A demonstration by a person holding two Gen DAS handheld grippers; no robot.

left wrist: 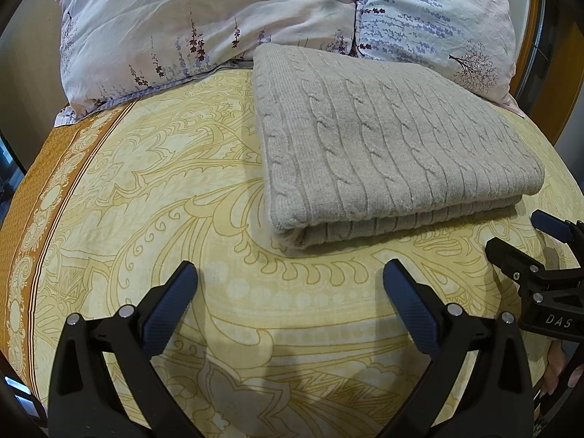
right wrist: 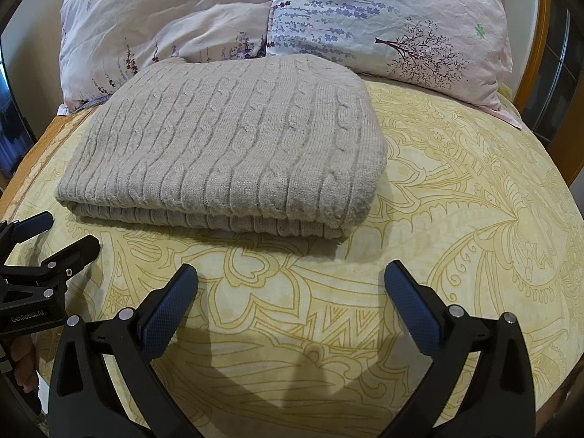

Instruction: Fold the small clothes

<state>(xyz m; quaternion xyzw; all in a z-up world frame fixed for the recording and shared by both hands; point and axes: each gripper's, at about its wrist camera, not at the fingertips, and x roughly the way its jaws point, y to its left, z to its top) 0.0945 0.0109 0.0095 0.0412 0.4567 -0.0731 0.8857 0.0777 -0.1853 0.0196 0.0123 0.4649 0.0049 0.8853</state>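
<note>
A grey cable-knit sweater [left wrist: 387,146] lies folded into a thick rectangle on the yellow patterned bedsheet [left wrist: 164,189]. In the right wrist view the same sweater [right wrist: 233,146] sits left of centre, its folded edge facing me. My left gripper [left wrist: 290,281] hovers open over bare sheet, short of the sweater's near left corner. My right gripper [right wrist: 290,281] is open too, just short of the sweater's near right corner, holding nothing. Each gripper shows at the edge of the other's view: the right gripper [left wrist: 525,237] and the left gripper [right wrist: 54,233].
Two floral pillows [left wrist: 204,33] [right wrist: 394,18] lie against the headboard behind the sweater. The sheet's orange border [left wrist: 36,197] marks the bed's left edge. A wooden frame [right wrist: 544,58] runs along the right. A hand [right wrist: 22,365] grips the left tool.
</note>
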